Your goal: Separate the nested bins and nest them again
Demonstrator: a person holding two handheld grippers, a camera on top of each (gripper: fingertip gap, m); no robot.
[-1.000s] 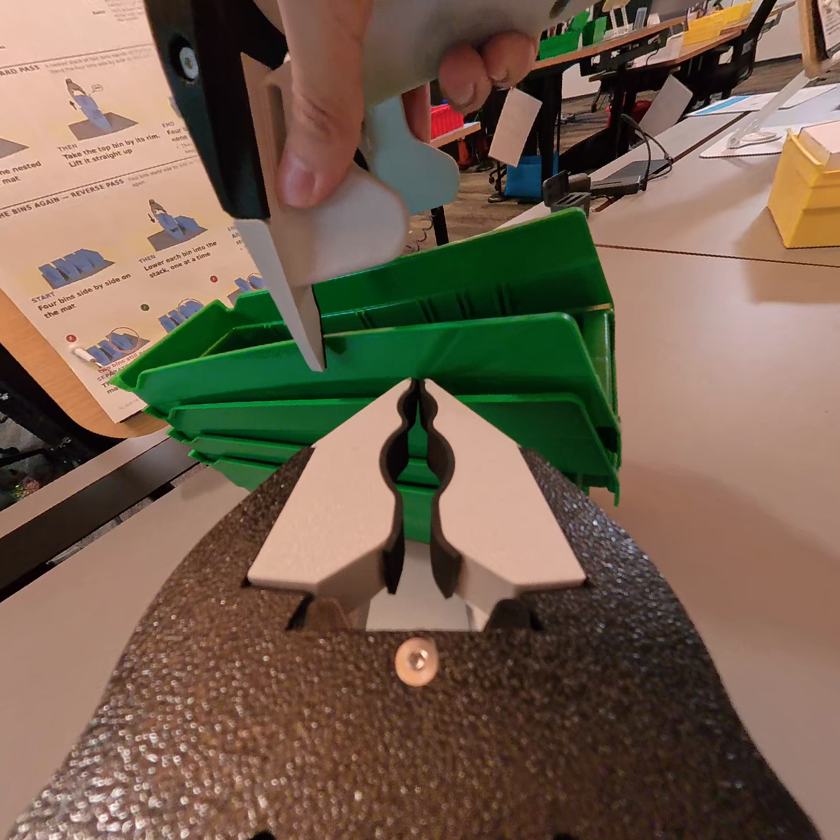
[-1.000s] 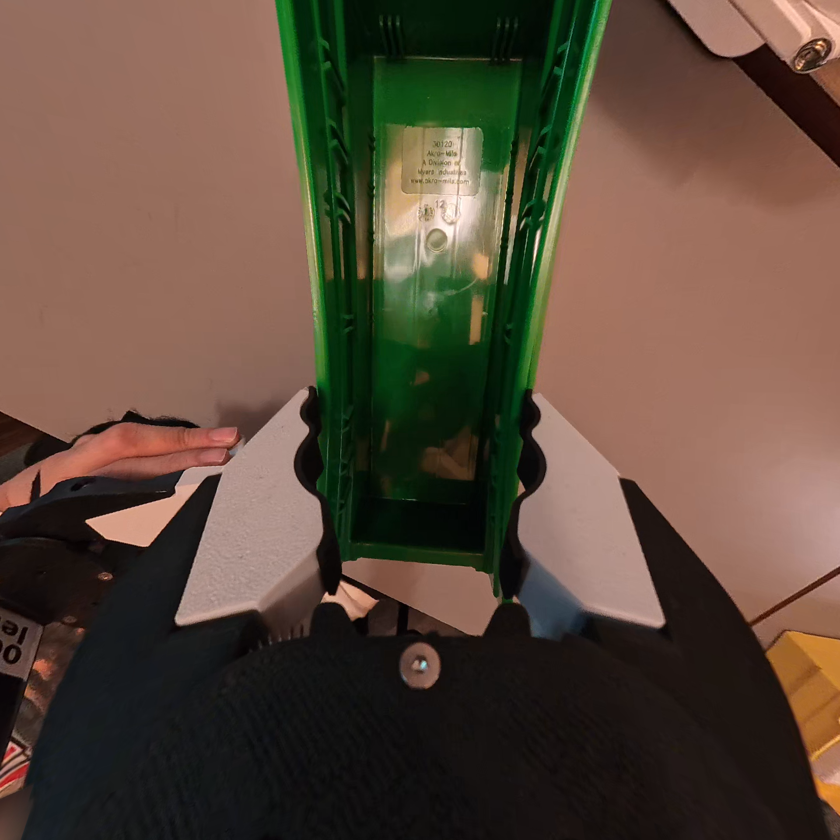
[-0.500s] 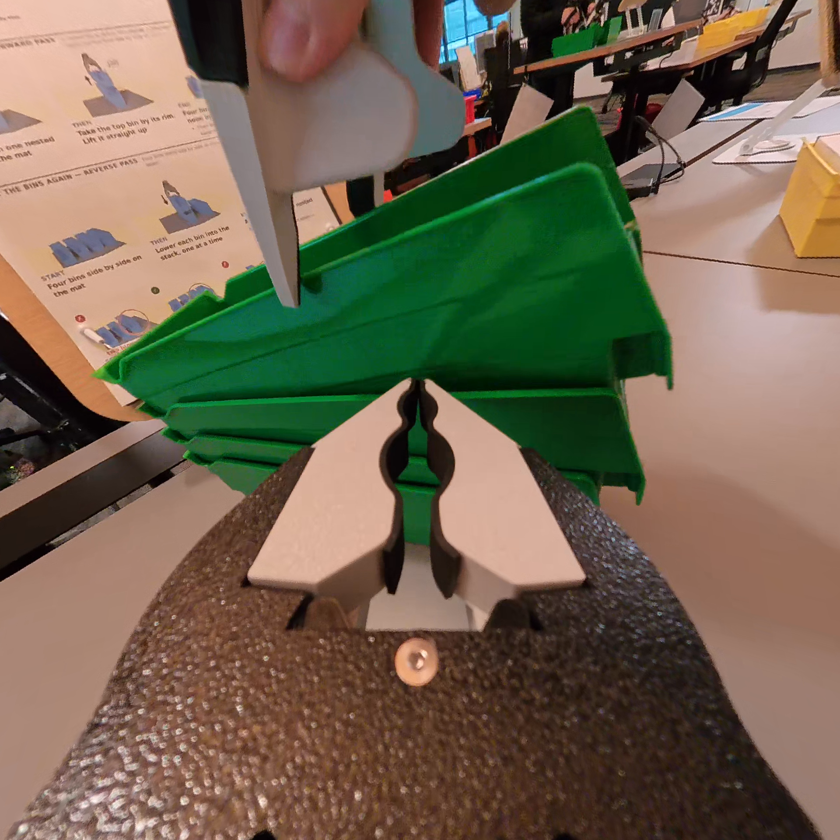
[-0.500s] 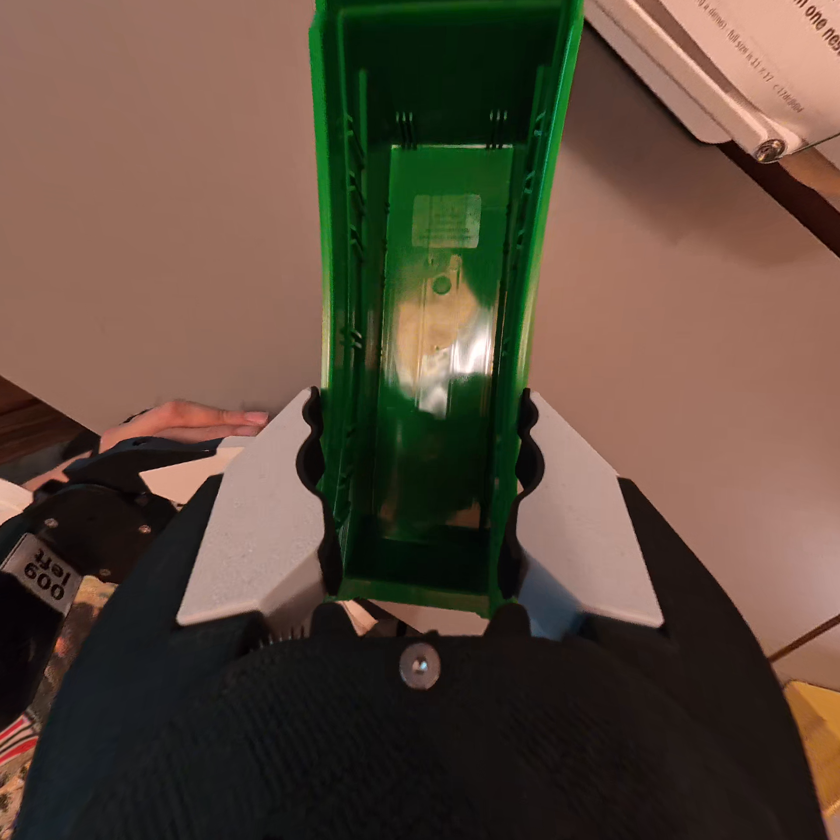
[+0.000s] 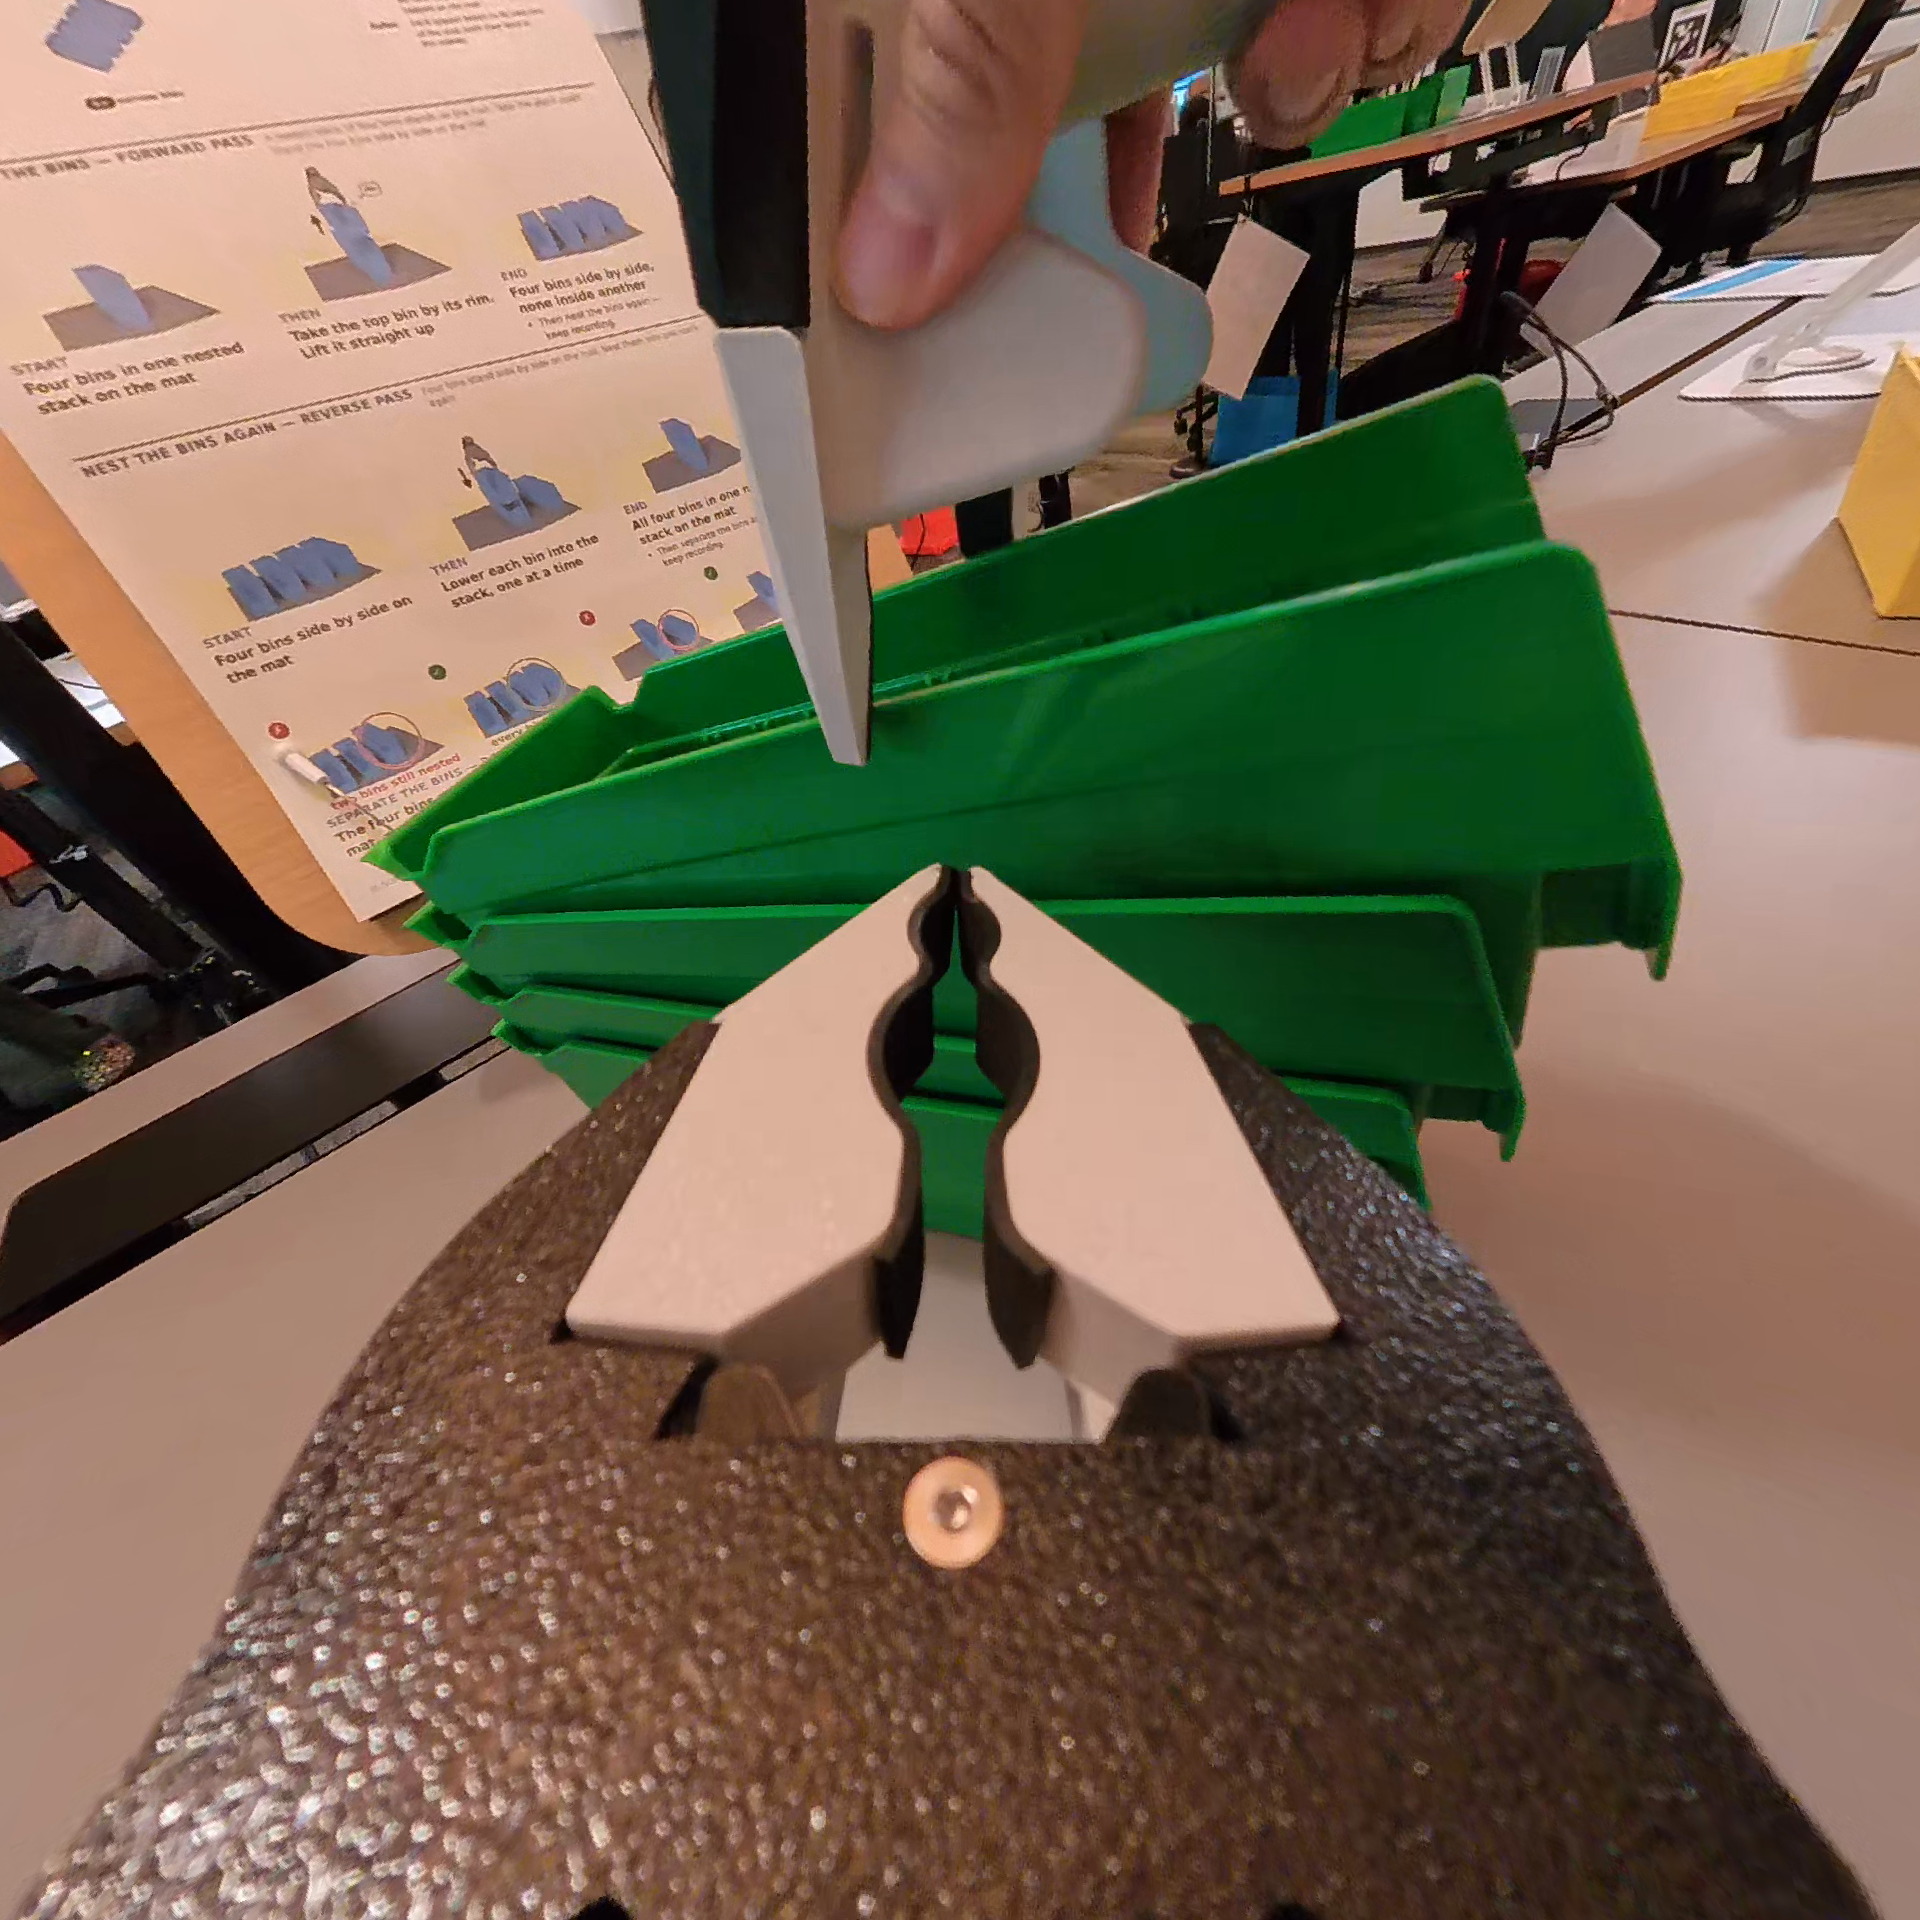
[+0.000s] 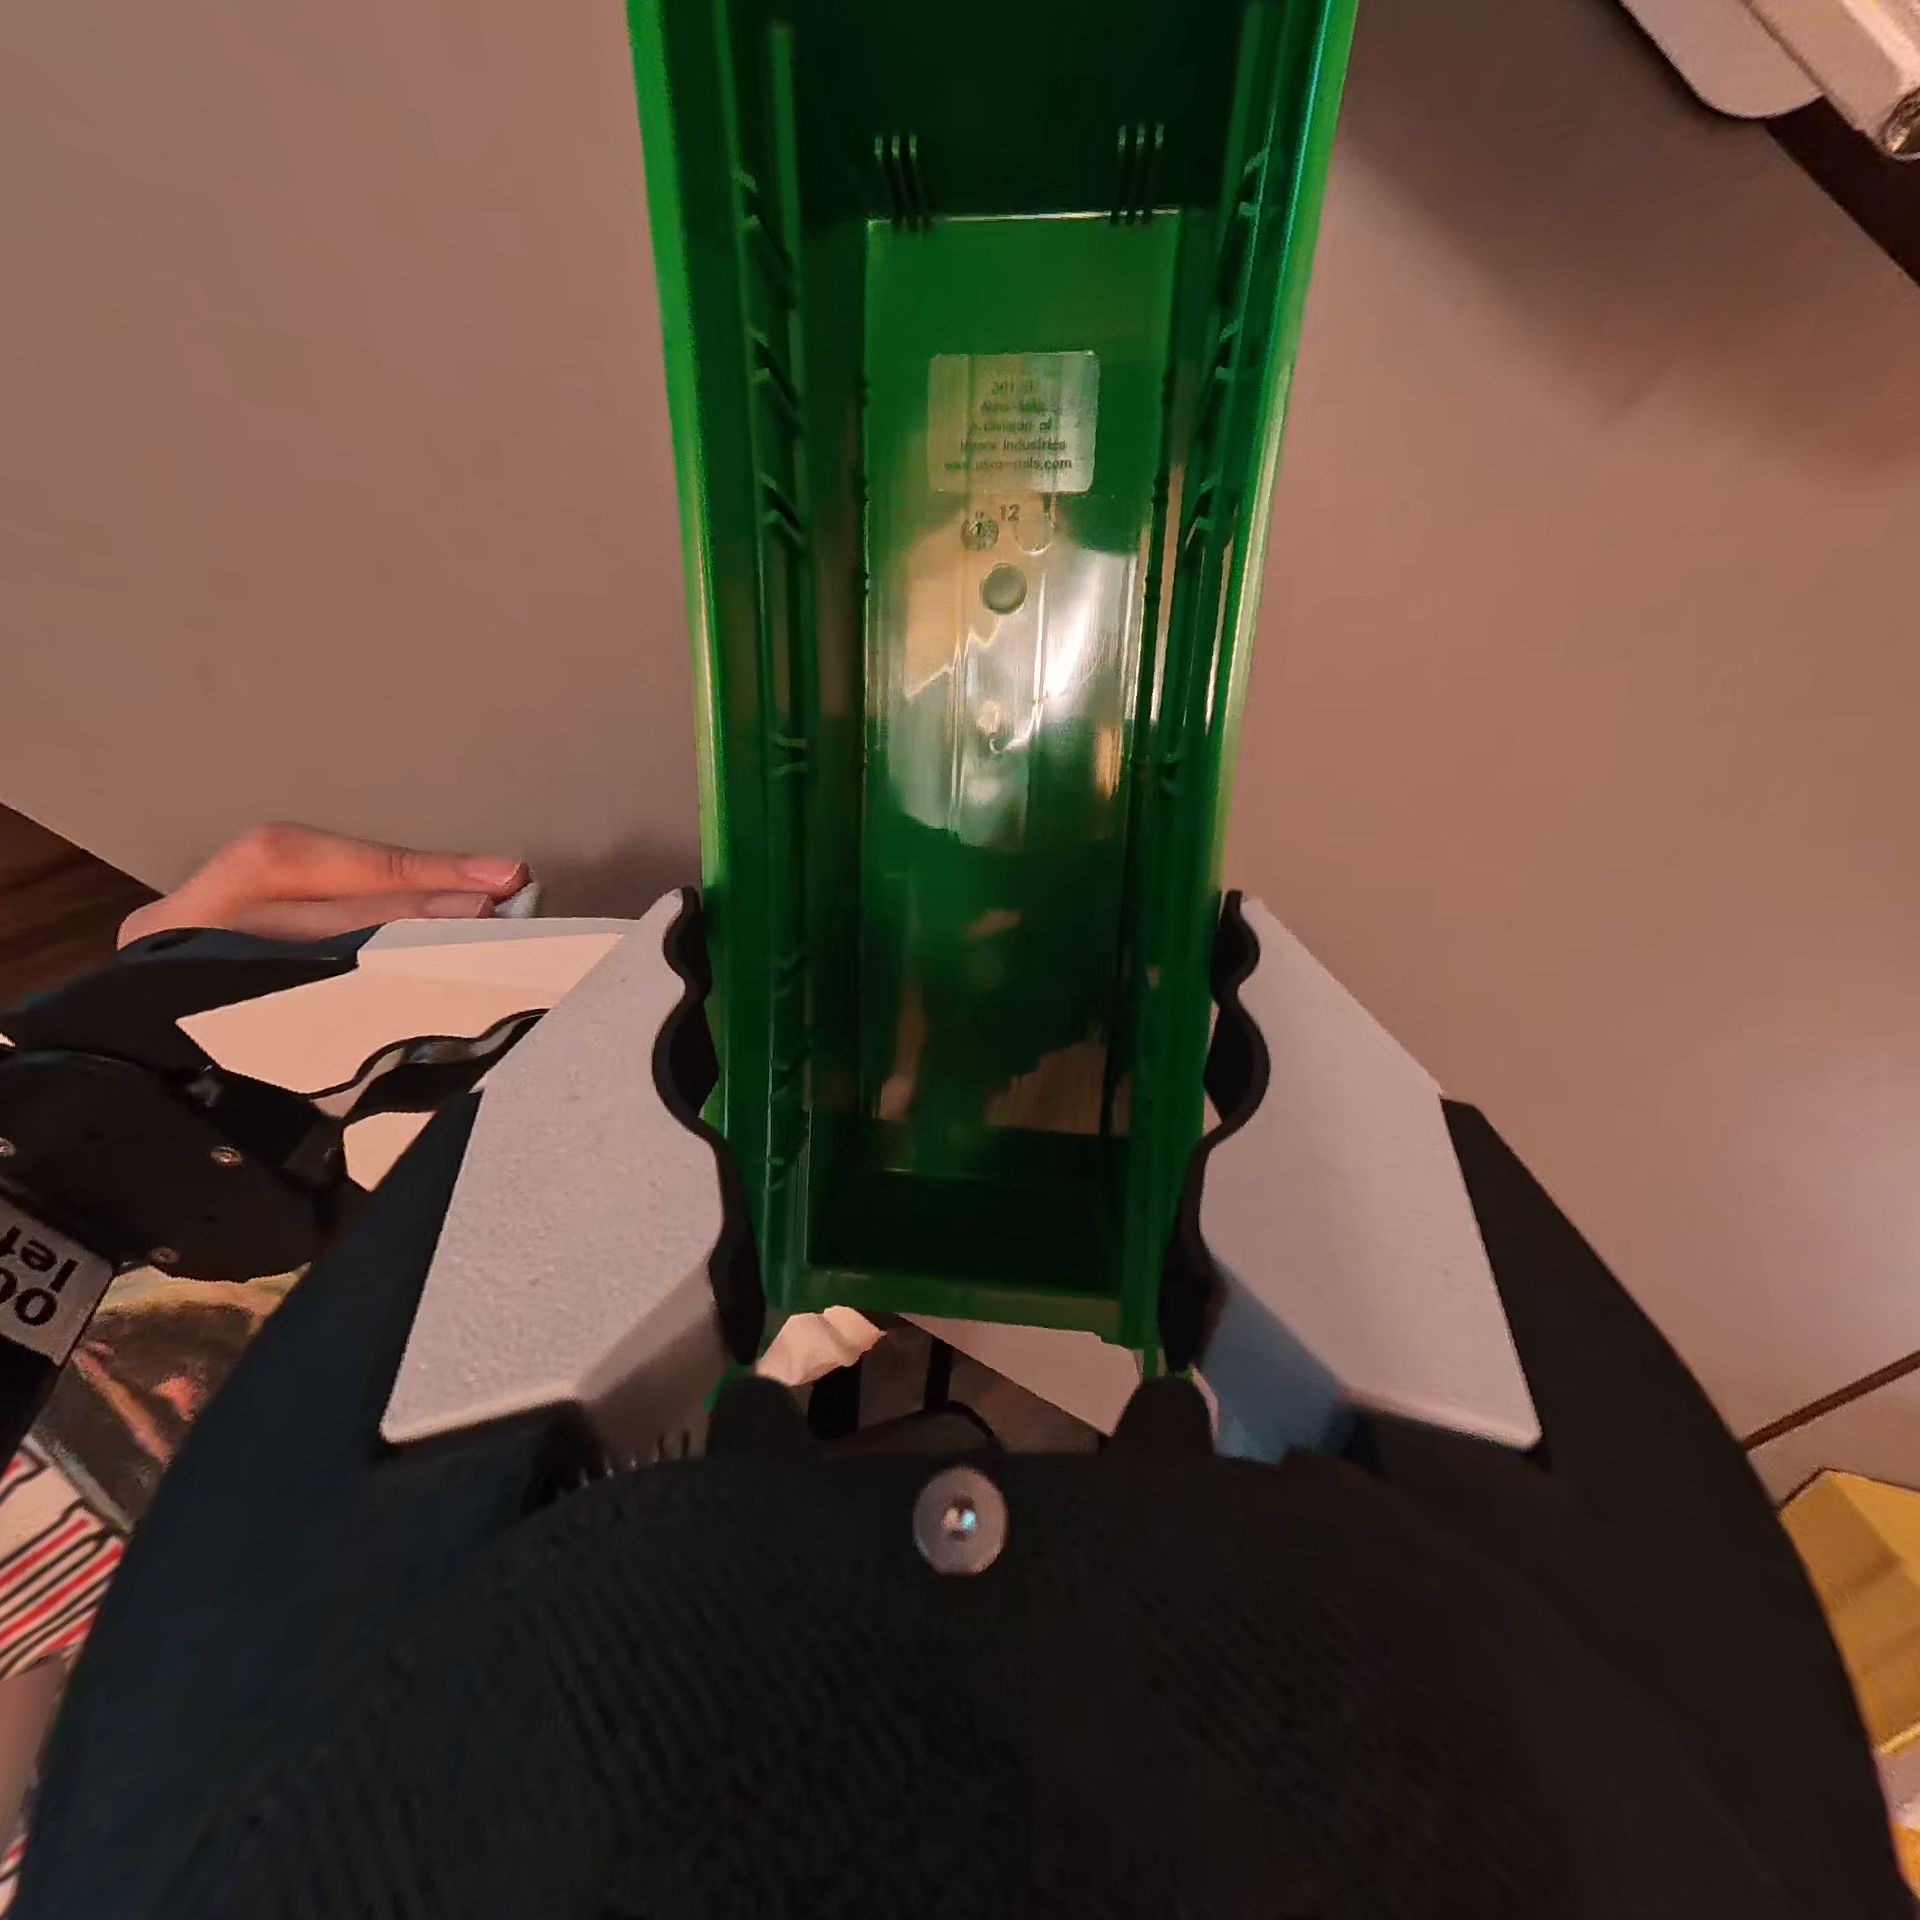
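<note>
A stack of nested green bins (image 5: 1195,966) stands on the tan table right in front of my left gripper (image 5: 956,883), which is shut and empty, its tips close to the stack's side. The top green bin (image 5: 1195,748) is tilted, its right end raised out of the stack. My right gripper comes down from above, and one of its fingers (image 5: 821,582) lies on the bin's near wall. In the right wrist view my right gripper (image 6: 958,904) is shut across the top bin (image 6: 997,727), pads on both side walls. The left gripper (image 6: 416,1049) shows at lower left.
An instruction poster on a wooden board (image 5: 312,416) leans behind the stack at left. A yellow bin (image 5: 1881,499) sits at the far right of the table (image 5: 1714,1247). The table's left edge borders a dark gap (image 5: 208,1122). Other desks stand far back.
The right gripper has lifted the top bin's right end up out of the stack, so it now sits tilted. The right gripper has shifted rightward in the left view. The left gripper has stayed still.
</note>
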